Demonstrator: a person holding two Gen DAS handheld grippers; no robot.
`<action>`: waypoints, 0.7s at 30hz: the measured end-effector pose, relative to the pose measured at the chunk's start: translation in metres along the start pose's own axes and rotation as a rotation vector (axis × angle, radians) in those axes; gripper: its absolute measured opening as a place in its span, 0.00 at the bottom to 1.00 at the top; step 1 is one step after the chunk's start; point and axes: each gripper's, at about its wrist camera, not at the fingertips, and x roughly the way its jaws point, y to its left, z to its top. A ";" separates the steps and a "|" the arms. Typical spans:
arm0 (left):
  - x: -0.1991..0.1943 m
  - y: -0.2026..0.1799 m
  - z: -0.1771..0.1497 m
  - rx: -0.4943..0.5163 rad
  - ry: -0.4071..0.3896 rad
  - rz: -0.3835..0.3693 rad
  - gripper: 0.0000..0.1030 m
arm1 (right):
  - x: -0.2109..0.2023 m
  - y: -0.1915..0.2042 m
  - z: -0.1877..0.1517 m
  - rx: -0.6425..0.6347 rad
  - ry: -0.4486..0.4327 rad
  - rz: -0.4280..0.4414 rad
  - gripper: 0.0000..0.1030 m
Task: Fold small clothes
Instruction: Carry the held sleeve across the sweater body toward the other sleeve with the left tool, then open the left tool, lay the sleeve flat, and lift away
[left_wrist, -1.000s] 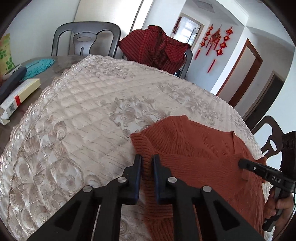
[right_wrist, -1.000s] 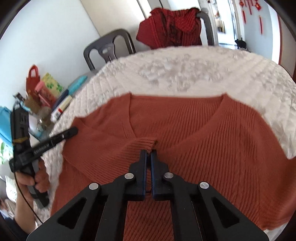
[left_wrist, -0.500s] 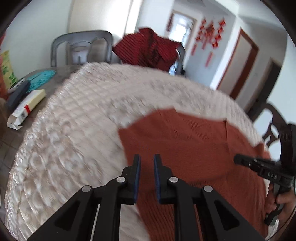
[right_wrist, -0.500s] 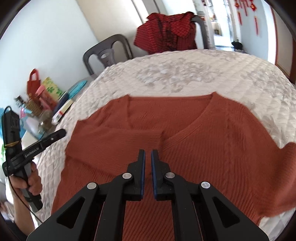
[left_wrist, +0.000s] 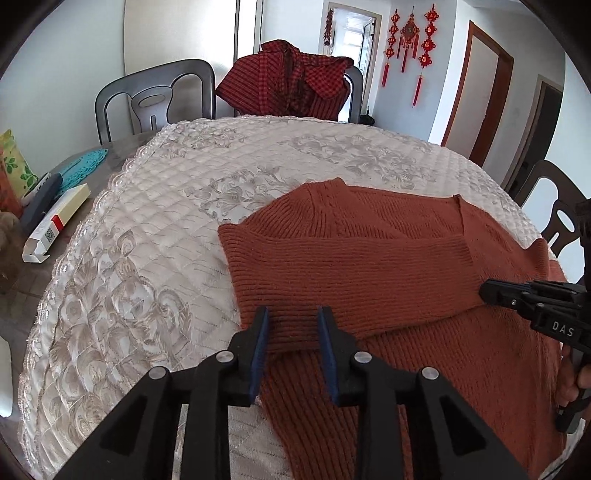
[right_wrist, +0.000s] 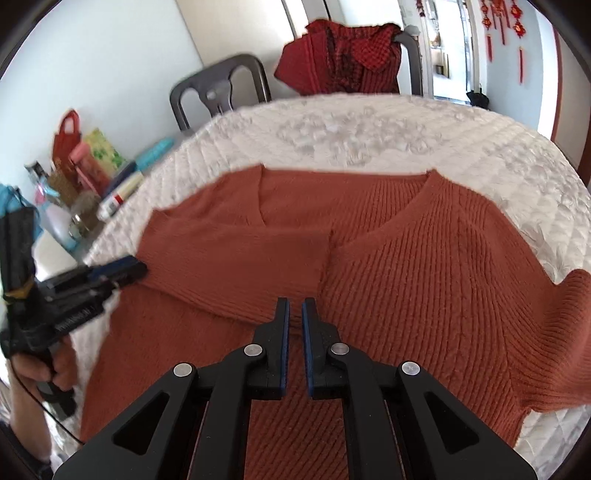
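1. White walls (left_wrist: 177, 33) enclose a daylit room.
2. A round table under a quilted cream cover (left_wrist: 155, 229) fills the foreground.
3. Two dark chairs (left_wrist: 155, 99) stand behind it; one carries a red checked garment (left_wrist: 288, 81).
4. Red hanging ornaments (left_wrist: 410, 33) decorate the far wall beside brown-framed doors (left_wrist: 476, 99).
5. A bright doorway (left_wrist: 351, 33) lies beyond.

Quilt (left_wrist: 155, 229) bare beyond sweater (left_wrist: 369, 266); boxes (left_wrist: 55, 221), chairs (left_wrist: 155, 99) crowd table edge.
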 end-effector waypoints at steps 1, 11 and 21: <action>-0.001 0.000 0.001 0.002 0.001 0.002 0.29 | -0.002 -0.002 0.000 0.007 -0.007 0.005 0.07; 0.005 0.001 0.018 0.002 -0.023 0.037 0.39 | -0.001 0.005 0.024 -0.009 -0.063 0.002 0.11; -0.005 -0.007 0.008 0.016 0.000 0.077 0.40 | -0.008 -0.001 0.009 0.001 -0.049 0.005 0.12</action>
